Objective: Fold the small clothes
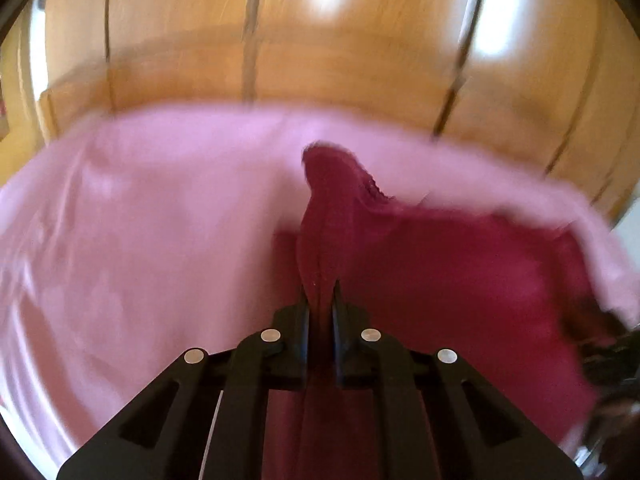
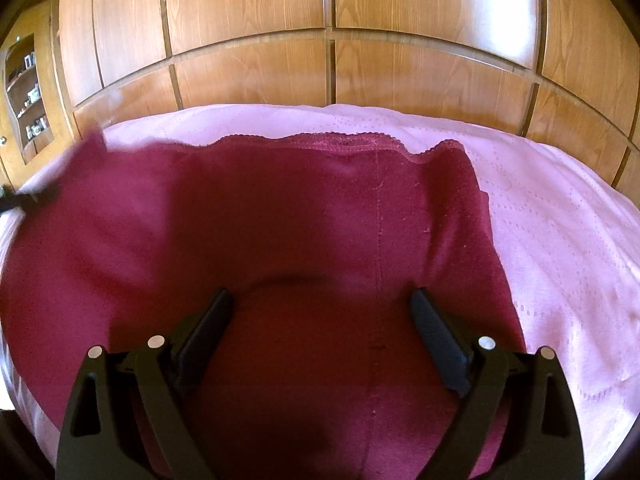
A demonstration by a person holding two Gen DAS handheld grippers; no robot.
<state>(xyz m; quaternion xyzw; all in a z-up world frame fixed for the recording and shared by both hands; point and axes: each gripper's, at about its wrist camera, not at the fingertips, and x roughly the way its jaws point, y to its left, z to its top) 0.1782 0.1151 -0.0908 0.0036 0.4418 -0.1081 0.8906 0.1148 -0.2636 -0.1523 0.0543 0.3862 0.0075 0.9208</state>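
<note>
Maroon garment (image 2: 280, 220) spread on the pink-sheeted bed (image 2: 560, 220), scalloped hem toward the far edge.

A raised fold is clamped in the left tool (image 1: 320, 292); the right tool (image 2: 320, 300) is held apart above the cloth. Bare sheet is seen toward the bed's right edge.

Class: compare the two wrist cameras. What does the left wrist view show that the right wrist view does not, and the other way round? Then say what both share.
Only the left wrist view shows the left gripper shut on a raised fold of the dark red garment; the picture is blurred. Only the right wrist view shows the right gripper open above the garment, the scalloped lace edge along its far side, a stitched seam and a shelf unit at far left. Both show the garment on the pink bedsheet, with wooden wardrobe panels behind.
</note>
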